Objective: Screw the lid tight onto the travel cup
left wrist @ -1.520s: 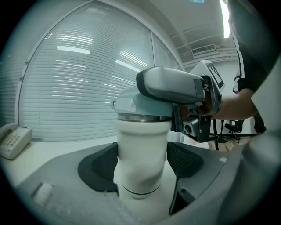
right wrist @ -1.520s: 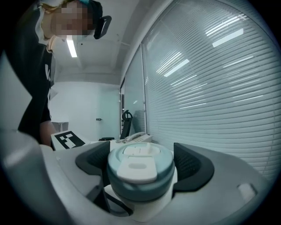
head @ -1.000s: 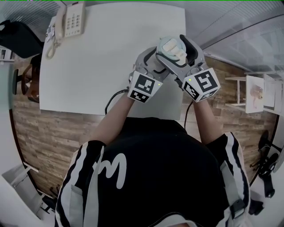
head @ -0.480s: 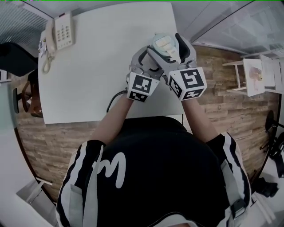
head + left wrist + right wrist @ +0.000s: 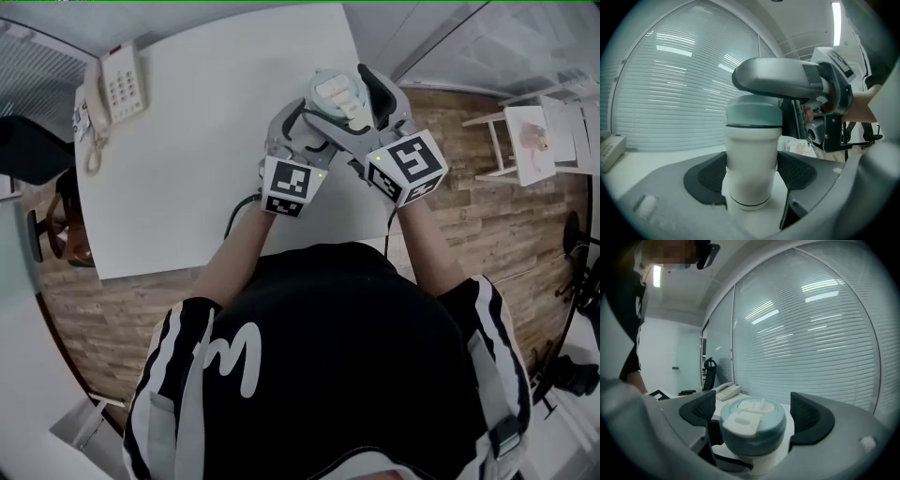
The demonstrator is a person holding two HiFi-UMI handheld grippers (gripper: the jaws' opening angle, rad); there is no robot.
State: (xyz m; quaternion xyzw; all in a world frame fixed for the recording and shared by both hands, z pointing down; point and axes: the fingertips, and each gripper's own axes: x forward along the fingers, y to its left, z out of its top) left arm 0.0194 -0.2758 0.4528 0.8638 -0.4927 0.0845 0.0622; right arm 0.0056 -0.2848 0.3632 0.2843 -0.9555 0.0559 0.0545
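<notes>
1. The left stretch of the bench (image 5: pixel 187 159) lies bare, with wide room to pass.
2. A telephone (image 5: pixel 112 84) sits at its far left corner.
3. At the far right, the left gripper (image 5: pixel 305 127) and right gripper (image 5: pixel 352 108) hem in the travel cup (image 5: pixel 335 94).
4. Window blinds (image 5: pixel 670 93) wall off the space beyond.

No legible text, brand or number is found.

The left gripper (image 5: pixel 750 174) bears the left marker cube (image 5: pixel 286 186) at its rear. Its faces show square black-and-white coded patterns, not characters. The right gripper (image 5: pixel 752 417) bears the right marker cube (image 5: pixel 406 167), with faces of the same kind.

The telephone (image 5: pixel 112 89) lies well off to the left gripper's left, and its keypad is too small to read.

The shirt (image 5: pixel 319 375), behind both grippers, carries one letter-like white mark (image 5: pixel 232 359), which cannot be identified.
</notes>
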